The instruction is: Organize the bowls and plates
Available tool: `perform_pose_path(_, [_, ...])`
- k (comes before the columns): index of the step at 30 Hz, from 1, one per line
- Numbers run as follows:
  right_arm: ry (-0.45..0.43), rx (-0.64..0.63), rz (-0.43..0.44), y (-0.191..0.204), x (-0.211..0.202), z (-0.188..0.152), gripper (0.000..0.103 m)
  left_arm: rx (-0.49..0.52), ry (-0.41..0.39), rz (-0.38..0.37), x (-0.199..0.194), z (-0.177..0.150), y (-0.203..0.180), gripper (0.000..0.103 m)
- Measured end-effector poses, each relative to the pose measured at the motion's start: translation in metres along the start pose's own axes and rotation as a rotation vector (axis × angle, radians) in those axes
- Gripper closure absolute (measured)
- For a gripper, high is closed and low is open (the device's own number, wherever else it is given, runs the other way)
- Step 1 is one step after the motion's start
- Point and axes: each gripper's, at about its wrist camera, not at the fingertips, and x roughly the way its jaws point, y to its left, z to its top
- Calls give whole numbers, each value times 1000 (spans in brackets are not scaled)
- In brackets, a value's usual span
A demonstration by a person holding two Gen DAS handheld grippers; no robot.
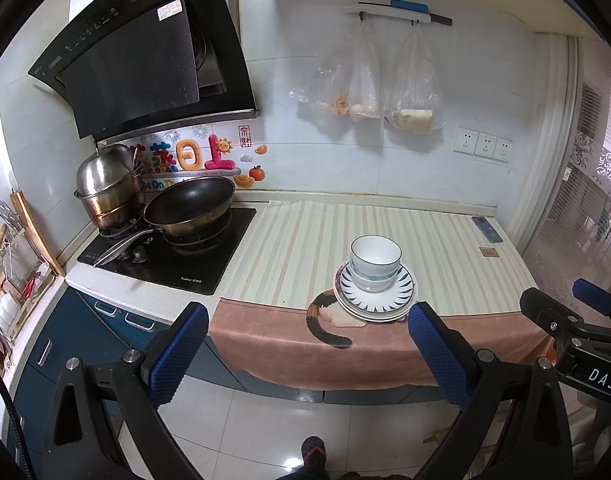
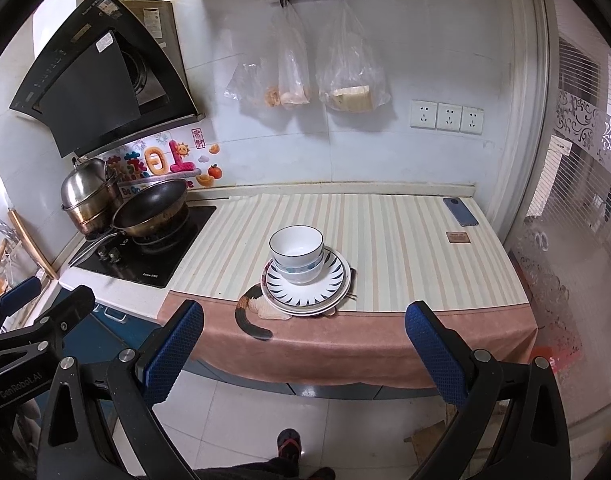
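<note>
Left wrist view: left gripper [image 1: 307, 350] spread wide, empty, well back from bench [image 1: 445, 248]. White bowls [image 1: 375, 262], dark-rimmed, nested, sit on stacked plates [image 1: 375, 300] with dark radial rim marks, right of the wok [image 1: 189, 206].

Right wrist view: right gripper [image 2: 305, 346] wide apart, empty. Bowls [image 2: 297, 254] on plates [image 2: 307, 284], right of wok [image 2: 151, 208]; top bowl empty.

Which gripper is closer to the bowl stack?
Roughly level, too close to call. The left gripper is slightly left of the bowl stack; the right gripper is slightly right. Both open, off the counter.
</note>
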Motion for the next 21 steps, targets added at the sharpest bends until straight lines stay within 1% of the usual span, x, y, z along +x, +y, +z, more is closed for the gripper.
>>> perform_pose_path(21, [13,-12,9,2,8,0,0,-6,18,2,16,-3,10,1])
